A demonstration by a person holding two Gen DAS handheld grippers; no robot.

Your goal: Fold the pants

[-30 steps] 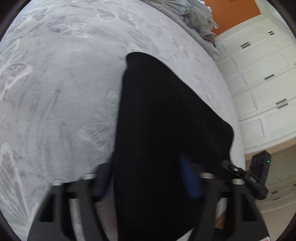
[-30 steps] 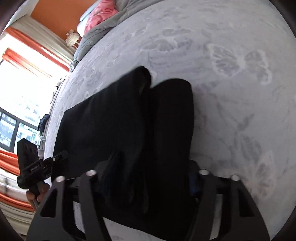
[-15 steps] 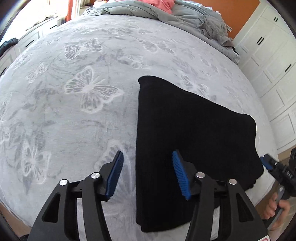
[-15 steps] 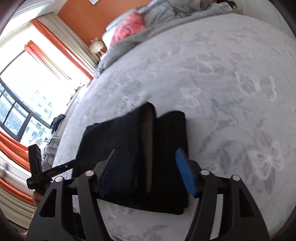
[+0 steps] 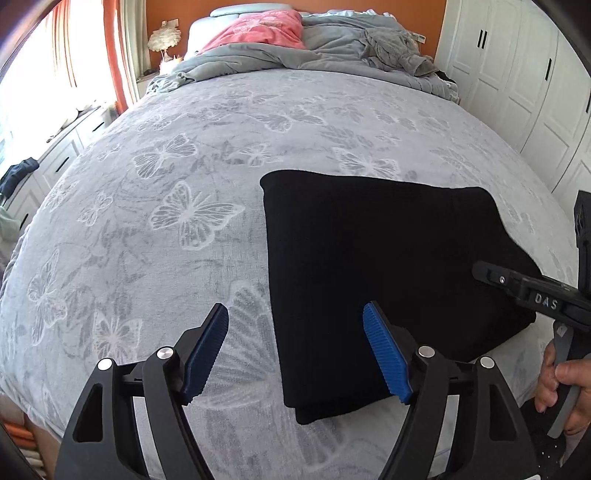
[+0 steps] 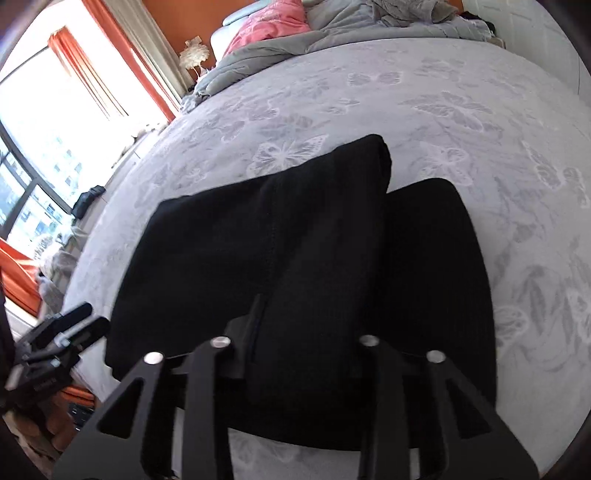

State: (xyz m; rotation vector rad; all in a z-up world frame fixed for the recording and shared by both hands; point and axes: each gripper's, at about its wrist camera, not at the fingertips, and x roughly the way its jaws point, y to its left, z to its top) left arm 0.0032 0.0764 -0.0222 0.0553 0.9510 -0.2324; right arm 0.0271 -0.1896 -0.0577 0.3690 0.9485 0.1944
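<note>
The black pants [image 5: 384, 273] lie folded into a flat rectangle on the grey butterfly blanket [image 5: 177, 221]. My left gripper [image 5: 297, 354] is open and empty, raised above the pants' near left corner. In the right wrist view the pants [image 6: 295, 258] fill the middle, with one folded layer raised beside another. My right gripper [image 6: 299, 354] is low over the pants' near edge; cloth hides its pads, so I cannot tell how the jaws stand. The right gripper's body also shows in the left wrist view [image 5: 532, 295], held by a hand.
A crumpled grey duvet [image 5: 295, 55] and pink pillow [image 5: 258, 29] lie at the head of the bed. White wardrobes [image 5: 524, 74] stand to the right. A window with orange curtains [image 6: 103, 66] is at the left. The bed's near edge is just below the pants.
My left gripper let go of the pants and drew back and up. My right gripper opened and lifted, then came back down onto the pants' near edge.
</note>
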